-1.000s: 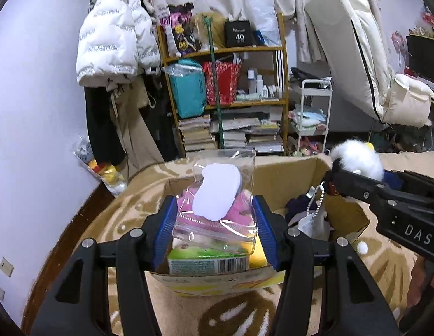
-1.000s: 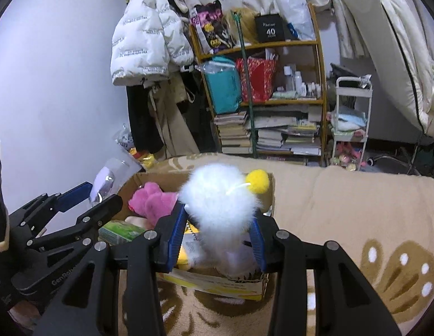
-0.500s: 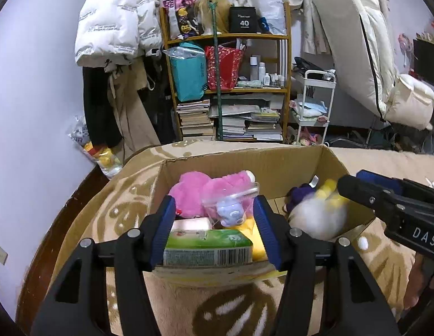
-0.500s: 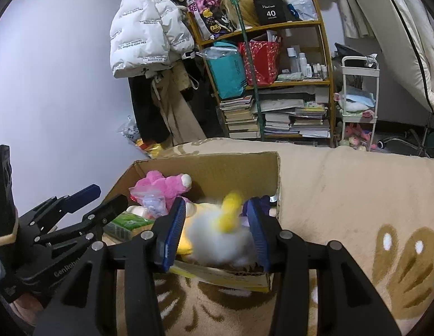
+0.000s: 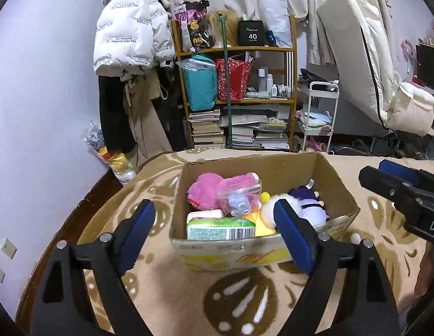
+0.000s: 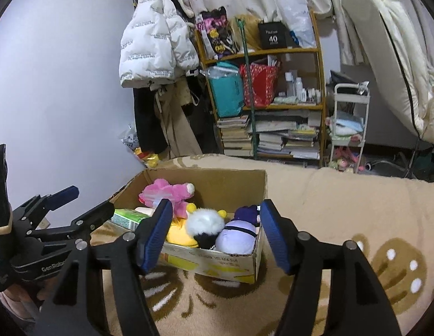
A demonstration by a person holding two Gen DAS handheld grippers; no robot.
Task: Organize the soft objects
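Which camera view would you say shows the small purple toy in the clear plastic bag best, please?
The left wrist view: the small purple toy in the clear plastic bag lies unobstructed on the pink plush inside the brown cardboard box. In the right wrist view, only a bit of the bag shows beside a claw finger.

A black box [image 5: 252, 33] on the top shelf of the wooden bookshelf [image 5: 292, 84] reads "40". The black body of the left gripper [image 6: 217, 236] bears "Gen.Robo", cut off. The white puffer jacket [image 5: 130, 33] carries rows of print too small to read.
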